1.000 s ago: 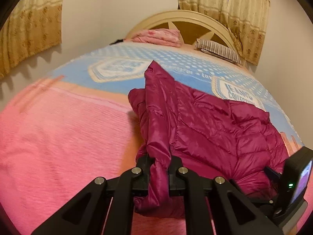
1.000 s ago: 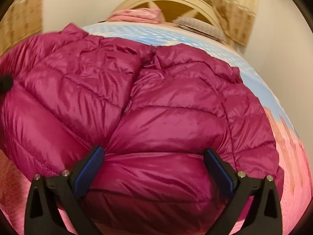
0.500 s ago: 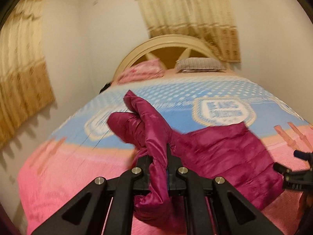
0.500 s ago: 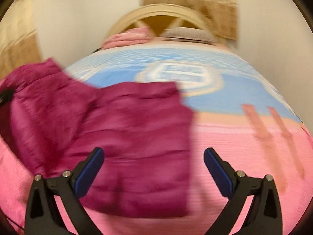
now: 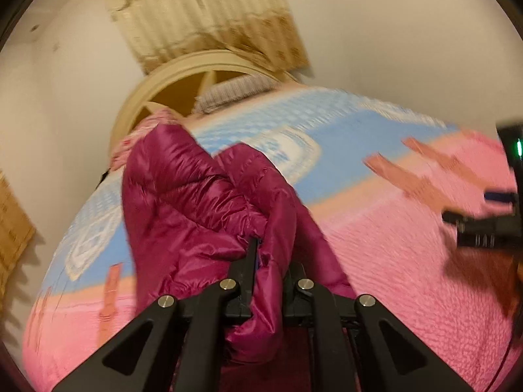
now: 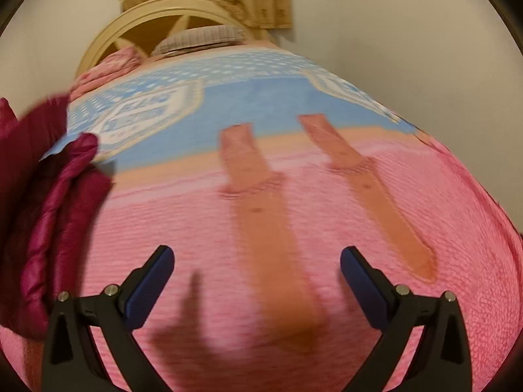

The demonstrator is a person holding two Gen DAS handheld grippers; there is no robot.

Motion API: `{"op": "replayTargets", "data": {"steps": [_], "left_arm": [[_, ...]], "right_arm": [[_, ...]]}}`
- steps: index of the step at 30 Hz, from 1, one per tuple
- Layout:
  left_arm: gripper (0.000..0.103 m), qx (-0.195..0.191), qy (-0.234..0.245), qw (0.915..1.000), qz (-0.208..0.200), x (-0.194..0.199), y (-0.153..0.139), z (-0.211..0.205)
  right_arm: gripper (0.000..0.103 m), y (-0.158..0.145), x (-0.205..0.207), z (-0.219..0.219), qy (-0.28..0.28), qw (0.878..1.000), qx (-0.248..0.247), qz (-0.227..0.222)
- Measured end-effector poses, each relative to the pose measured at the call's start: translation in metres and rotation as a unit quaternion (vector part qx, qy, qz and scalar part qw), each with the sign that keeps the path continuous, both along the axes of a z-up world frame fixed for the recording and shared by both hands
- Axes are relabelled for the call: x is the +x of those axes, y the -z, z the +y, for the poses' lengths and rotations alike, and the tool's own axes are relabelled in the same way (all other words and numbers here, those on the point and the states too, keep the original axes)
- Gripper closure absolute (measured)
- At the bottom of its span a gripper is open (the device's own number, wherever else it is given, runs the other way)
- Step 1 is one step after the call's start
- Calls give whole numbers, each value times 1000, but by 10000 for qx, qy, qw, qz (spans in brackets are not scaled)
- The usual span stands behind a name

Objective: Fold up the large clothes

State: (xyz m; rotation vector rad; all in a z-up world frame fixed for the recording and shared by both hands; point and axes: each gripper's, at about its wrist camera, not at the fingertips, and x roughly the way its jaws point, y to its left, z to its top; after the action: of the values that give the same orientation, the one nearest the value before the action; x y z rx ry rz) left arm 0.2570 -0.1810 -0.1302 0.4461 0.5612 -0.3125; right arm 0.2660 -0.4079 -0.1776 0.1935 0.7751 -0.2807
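Clearly the folding is in its early part: the magenta puffer jacket (image 5: 202,215) is bunched and lifted, not laid in any neat shape. The left tool (image 5: 268,261) is clamped tight on a thick fold of the jacket, with padded fabric squeezed between its fingers and spilling below them. From the left wrist view the jacket hangs in a crumpled mass above the bed (image 5: 408,261), over its pink part. The right tool (image 6: 256,281) stands wide apart with nothing between its blue pads (image 6: 153,277); it hovers over bare pink bedspread, and the jacket shows only at the left edge of its view (image 6: 39,215). Judging by this, no finished fold exists yet. Spreading the garment flat, tucking sleeves and folding the body all seem left to do.
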Motion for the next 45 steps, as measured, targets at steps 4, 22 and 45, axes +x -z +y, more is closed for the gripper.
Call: {"op": "replayTargets", "data": {"steps": [4,22,45], "left_arm": [[96,537,173,9984,22,-3,30,-24],[19,-186,295,9969,-709,-88,-35,32],[17,-1350,-3203,9341,809,153,14,163]], "right_arm": [[0,7,-7,-15,172,9997,131,58],[0,17,-1,-14,45,9994,320,78],[23,-110,119,186,-2023,9739,775,-678]]}}
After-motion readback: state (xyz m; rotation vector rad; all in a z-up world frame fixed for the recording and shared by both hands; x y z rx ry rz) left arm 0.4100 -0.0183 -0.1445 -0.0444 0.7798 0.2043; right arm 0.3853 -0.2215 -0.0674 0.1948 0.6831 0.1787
